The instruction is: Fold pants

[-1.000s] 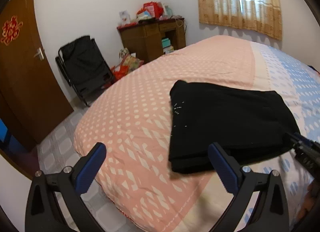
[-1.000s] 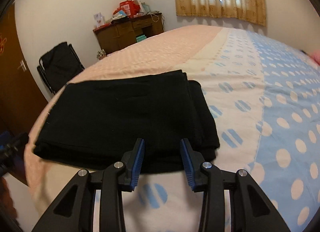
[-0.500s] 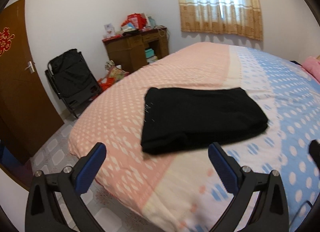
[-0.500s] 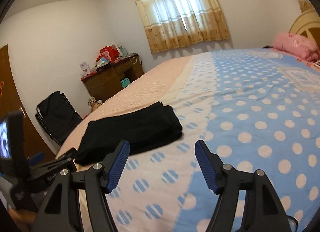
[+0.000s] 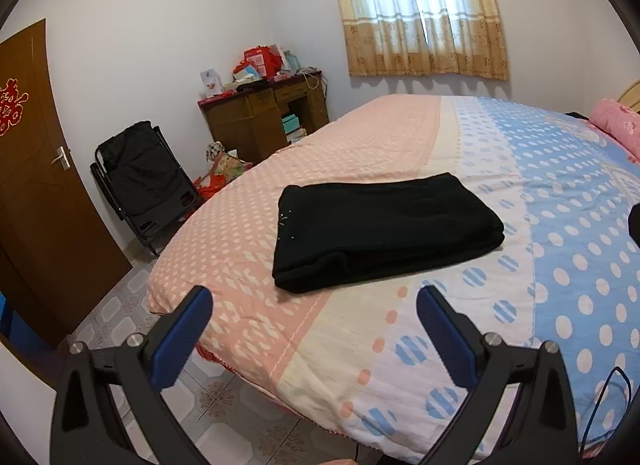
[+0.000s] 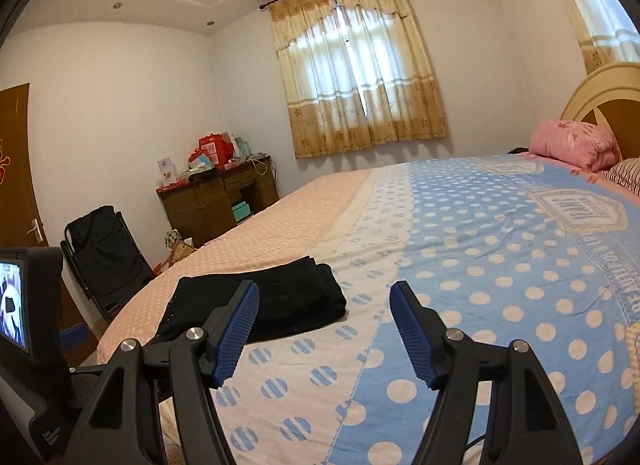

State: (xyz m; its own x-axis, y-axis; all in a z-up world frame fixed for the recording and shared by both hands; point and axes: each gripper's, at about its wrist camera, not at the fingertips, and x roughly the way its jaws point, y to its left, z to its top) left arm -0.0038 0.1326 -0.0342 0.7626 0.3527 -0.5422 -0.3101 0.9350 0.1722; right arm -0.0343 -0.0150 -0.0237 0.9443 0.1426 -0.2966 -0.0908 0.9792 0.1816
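The black pants [image 5: 384, 231] lie folded into a flat rectangle on the bed [image 5: 400, 137], near its foot corner. They also show in the right wrist view [image 6: 288, 303], partly behind the left finger. My left gripper [image 5: 314, 315] is open and empty, held back from the pants over the bed's near edge. My right gripper [image 6: 324, 327] is open and empty, raised above the bed and to the right of the pants.
A pink pillow [image 6: 572, 143] and headboard [image 6: 600, 93] are at the far right. A wooden desk [image 5: 264, 121] with clutter stands by the wall, a black folding chair [image 5: 140, 177] beside it, and a brown door [image 5: 36, 185] at left. A tiled floor [image 5: 132, 301] lies below the bed edge.
Both grippers have drawn back from the pants. The right gripper opened wider, lifted and tilted up. The folded pants stay in place on the bed.
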